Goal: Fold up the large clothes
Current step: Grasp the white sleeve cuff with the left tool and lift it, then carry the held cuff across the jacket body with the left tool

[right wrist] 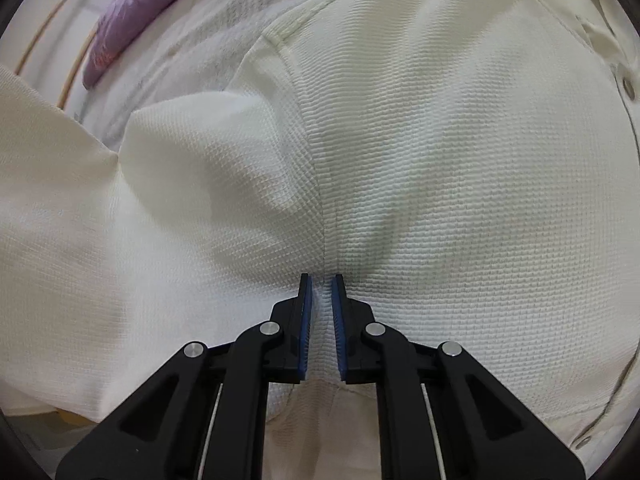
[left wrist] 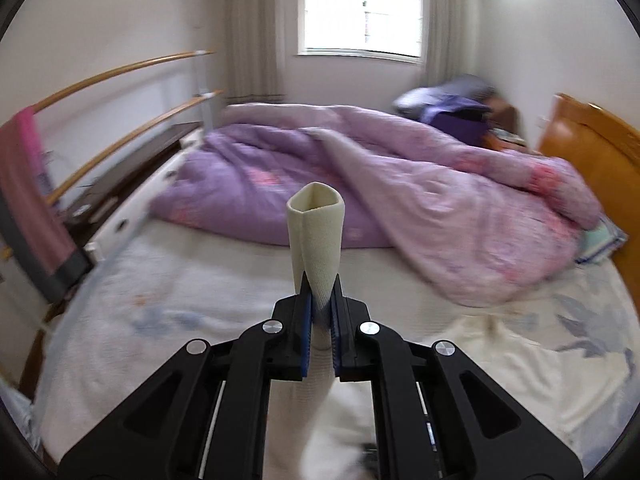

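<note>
A cream-white waffle-knit garment fills the right wrist view, spread on the bed with a sleeve folded out to the left. My right gripper is shut on a pinch of its fabric near a seam. In the left wrist view my left gripper is shut on the garment's cuff, which stands up as an open tube above the fingers. More of the garment lies on the bed at lower right.
A rumpled purple and pink quilt covers the far half of the bed. A rail with wooden bars runs along the left side. A wooden headboard stands at right. A window is behind.
</note>
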Available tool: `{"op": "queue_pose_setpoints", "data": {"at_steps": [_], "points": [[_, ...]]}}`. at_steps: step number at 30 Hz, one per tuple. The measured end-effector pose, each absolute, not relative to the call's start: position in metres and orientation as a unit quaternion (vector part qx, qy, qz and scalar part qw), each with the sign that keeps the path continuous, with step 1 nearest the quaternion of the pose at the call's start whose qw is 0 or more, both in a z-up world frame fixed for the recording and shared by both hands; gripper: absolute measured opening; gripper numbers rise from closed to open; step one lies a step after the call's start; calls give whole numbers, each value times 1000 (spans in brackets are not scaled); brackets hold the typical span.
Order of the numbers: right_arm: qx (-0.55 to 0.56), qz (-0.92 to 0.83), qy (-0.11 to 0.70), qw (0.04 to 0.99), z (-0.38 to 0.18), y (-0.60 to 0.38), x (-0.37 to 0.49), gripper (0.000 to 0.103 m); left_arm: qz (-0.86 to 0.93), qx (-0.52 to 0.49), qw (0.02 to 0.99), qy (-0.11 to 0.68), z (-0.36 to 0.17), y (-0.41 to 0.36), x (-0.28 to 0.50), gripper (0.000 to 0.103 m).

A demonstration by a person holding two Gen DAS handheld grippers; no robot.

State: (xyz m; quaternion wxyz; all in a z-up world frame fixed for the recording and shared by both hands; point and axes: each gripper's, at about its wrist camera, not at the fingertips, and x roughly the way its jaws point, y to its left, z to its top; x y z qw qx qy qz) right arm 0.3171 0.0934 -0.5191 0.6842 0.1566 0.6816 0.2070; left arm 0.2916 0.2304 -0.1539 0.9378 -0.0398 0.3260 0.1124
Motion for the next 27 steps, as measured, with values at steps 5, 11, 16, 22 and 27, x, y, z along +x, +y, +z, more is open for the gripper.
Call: {"op": "queue_pose_setpoints", "data": {"at_steps": [5, 11, 16, 22, 27], "points": [[233, 192, 649, 698, -497, 22, 310, 10, 38, -17, 936, 349, -187, 134, 308, 8], [286, 87, 598, 744, -476, -128, 286, 10, -25, 47, 917, 395, -263, 17, 330, 8], [215, 9, 602, 769, -474, -224, 258, 10, -86, 70, 887, 447, -335, -60, 339, 8], [216, -69, 602, 766, -477, -295, 234, 10, -150, 77, 849, 502, -410, -135, 340, 9], [290, -112, 584, 750, -468, -331, 236, 29, -178, 82, 808, 556, -447, -162, 329, 23]]}}
